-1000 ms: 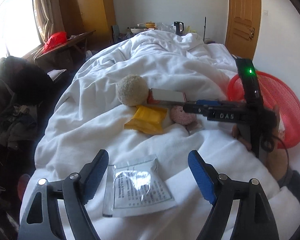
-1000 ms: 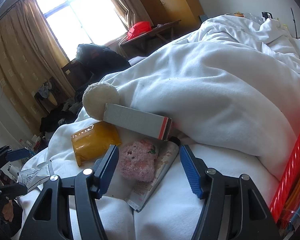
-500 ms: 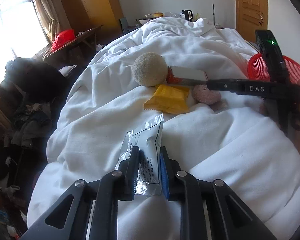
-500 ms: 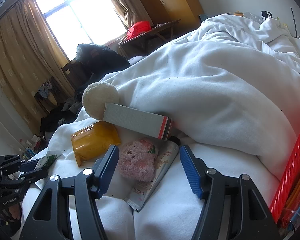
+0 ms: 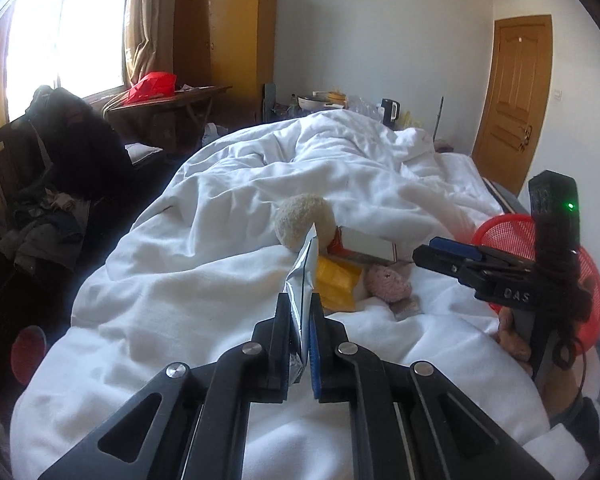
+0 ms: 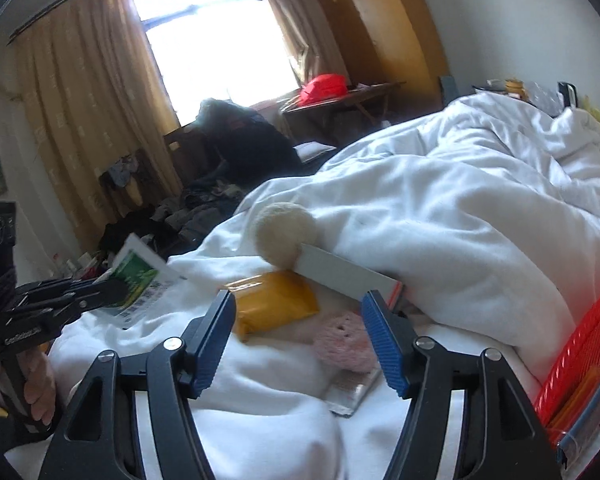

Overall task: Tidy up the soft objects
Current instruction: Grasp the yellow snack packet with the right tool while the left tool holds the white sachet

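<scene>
My left gripper (image 5: 299,312) is shut on a silver foil packet (image 5: 302,276) and holds it edge-up above the white duvet (image 5: 204,280). In the right wrist view the packet (image 6: 138,276) shows a green and white face in the left gripper (image 6: 100,294). My right gripper (image 6: 300,340) is open and empty, raised over a yellow pouch (image 6: 274,306) and a pink plush (image 6: 342,344). A cream fluffy ball (image 6: 284,232), a grey carton (image 6: 348,278) and a flat tube (image 6: 350,392) lie beside them. The right gripper (image 5: 452,258) also shows in the left wrist view.
A red mesh basket (image 5: 540,252) sits at the bed's right edge, seen again (image 6: 576,360) with items inside. Dark clothes pile on a chair (image 5: 60,168) left of the bed. A desk (image 5: 168,100), wardrobe (image 5: 224,36) and door (image 5: 512,96) stand behind.
My left gripper closed on the foil packet and has lifted it off the duvet, turning it upright. My right gripper has risen a little, still open over the pink plush.
</scene>
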Tool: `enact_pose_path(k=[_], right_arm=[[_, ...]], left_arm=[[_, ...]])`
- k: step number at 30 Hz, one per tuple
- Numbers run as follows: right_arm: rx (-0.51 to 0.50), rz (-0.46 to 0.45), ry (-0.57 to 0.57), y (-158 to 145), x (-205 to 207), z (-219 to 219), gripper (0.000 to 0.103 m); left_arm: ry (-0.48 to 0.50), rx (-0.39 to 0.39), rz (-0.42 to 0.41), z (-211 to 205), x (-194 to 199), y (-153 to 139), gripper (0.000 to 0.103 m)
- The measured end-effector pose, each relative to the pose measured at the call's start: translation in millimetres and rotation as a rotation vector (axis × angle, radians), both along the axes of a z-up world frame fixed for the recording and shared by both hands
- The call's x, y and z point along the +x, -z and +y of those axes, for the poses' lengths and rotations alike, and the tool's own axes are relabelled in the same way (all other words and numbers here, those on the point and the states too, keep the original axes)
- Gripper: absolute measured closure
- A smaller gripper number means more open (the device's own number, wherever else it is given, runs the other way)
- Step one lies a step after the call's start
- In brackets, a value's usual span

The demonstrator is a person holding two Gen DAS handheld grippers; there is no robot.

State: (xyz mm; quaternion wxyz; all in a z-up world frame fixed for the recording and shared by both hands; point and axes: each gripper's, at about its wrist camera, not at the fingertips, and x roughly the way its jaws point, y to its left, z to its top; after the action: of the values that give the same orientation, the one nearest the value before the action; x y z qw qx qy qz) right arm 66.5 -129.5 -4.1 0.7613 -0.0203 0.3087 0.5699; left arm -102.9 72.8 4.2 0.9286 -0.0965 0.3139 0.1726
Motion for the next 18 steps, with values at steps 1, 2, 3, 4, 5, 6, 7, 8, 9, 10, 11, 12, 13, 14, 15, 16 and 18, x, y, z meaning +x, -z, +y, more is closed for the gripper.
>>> enact_pose_path(k=[1,2,3,4,5,6,7,8,9,10,11,12,13,14,15,16,18], right_arm=[[-0.024,-0.028,-0.021,-4.6,-9.9,7.9,0.032],[-0.047,-0.042,-0.043,-6.6,-16.0,15.5,0.032],[-0.07,-0.049,-0.065,-7.6,-20.7,23.2,0.032],[-0.095,-0.059,-0.082,-8.0,-25.0,32.0,0.032],[-0.124,-0.064,-0.09,-7.0,-28.7,42.1,0.032],[-0.151,-0.061,-0.095,-5.4,-29.7,50.8,0.032],[-0.182,-0.054,-0.105,-2.7,-30.2,61.3,0.032],[-0.198,-0.052,-0.111,-1.2,-31.0,68.5,0.032],[-0.217,-0.052,-0.115,1.0,-31.6,74.6,0.032],[-0.231,-0.056,-0.112,3.0,-31.7,80.6,0.032],[-0.247,-0.06,-0.1,5.7,-31.5,86.6,0.032],[-0.267,-0.056,-0.09,10.1,-31.8,92.5,0.032],[-0.289,-0.048,-0.092,15.2,-31.9,97.5,0.031],[-0.313,-0.048,-0.095,20.7,-32.3,102.4,0.031],[-0.35,-0.064,-0.089,27.0,-35.1,108.0,0.031],[-0.385,-0.092,-0.072,33.0,-37.9,112.9,0.031],[-0.417,-0.122,-0.056,38.0,-41.9,118.0,0.031]], left_arm=[[-0.008,-0.015,-0.012,1.6,-1.3,-1.3,0.097],[-0.023,-0.027,-0.027,3.6,-3.0,-2.5,0.097],[-0.036,-0.032,-0.04,5.2,-4.9,-3.6,0.097],[-0.048,-0.037,-0.051,6.8,-6.4,-4.9,0.097],[-0.057,-0.043,-0.06,8.9,-8.2,-5.8,0.097],[-0.061,-0.05,-0.064,10.3,-9.6,-6.3,0.097],[-0.064,-0.06,-0.068,12.0,-10.6,-6.7,0.097],[-0.068,-0.069,-0.074,13.4,-12.1,-6.5,0.097],[-0.072,-0.071,-0.077,14.2,-13.4,-6.5,0.097],[-0.072,-0.07,-0.077,14.6,-14.1,-6.0,0.097],[-0.069,-0.074,-0.076,15.1,-14.3,-4.9,0.097],[-0.067,-0.08,-0.075,15.8,-14.6,-3.5,0.097],[-0.067,-0.082,-0.073,16.4,-14.0,-2.3,0.097],[-0.067,-0.083,-0.069,16.6,-13.4,-1.1,0.097],[-0.068,-0.086,-0.066,17.3,-12.8,0.0,0.097],[-0.067,-0.087,-0.062,17.4,-11.7,1.1,0.097],[-0.068,-0.089,-0.059,16.4,-10.7,2.6,0.097]])
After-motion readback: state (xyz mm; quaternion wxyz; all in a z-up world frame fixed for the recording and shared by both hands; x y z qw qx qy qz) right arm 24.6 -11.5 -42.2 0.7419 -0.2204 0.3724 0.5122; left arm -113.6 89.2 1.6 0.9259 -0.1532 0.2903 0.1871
